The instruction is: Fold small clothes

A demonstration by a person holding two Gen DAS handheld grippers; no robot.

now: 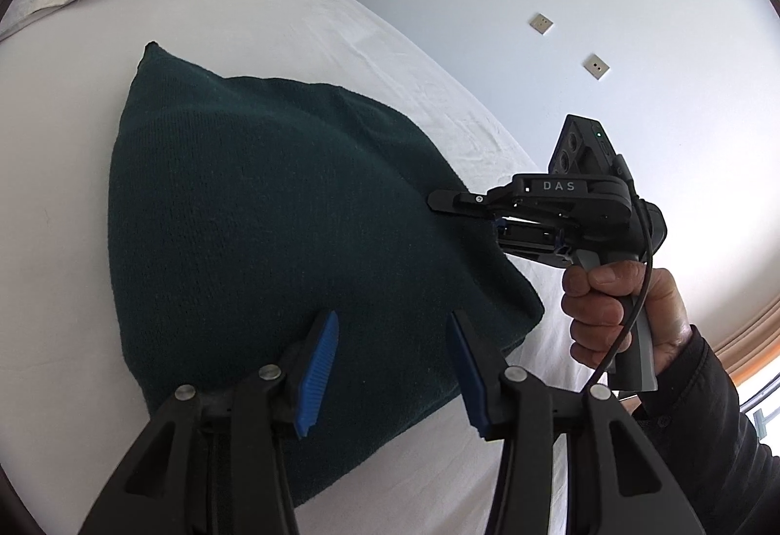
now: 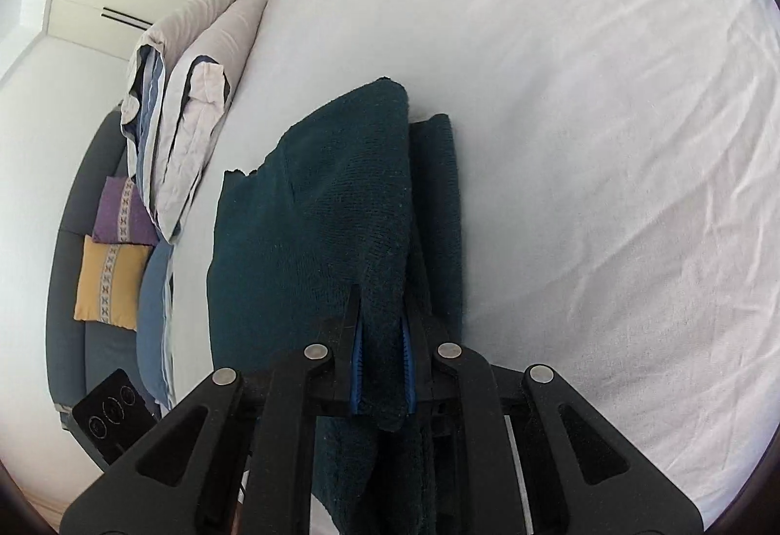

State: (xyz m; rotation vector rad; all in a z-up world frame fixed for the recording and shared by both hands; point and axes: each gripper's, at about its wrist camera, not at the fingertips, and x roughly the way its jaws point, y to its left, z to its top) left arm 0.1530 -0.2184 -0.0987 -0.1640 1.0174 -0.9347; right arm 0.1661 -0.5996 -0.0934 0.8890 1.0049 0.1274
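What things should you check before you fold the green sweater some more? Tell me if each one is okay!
1. Right gripper has hold of the dark green sweater: ok, its fingers are shut on a bunched edge.
2. Left gripper is free to grab: ok, fingers apart, nothing between them.
3. Left gripper is over the sweater: ok, cloth lies right beneath it.
4. White bed sheet beside the sweater has room to lay it flat: ok.
5. Sweater is smooth: not ok, one part is lifted and doubled over.
6. Whether a sleeve is tucked underneath: cannot tell.

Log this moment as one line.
left gripper: open, empty, over dark green garment | right gripper: shut on garment edge | surface: white bed sheet
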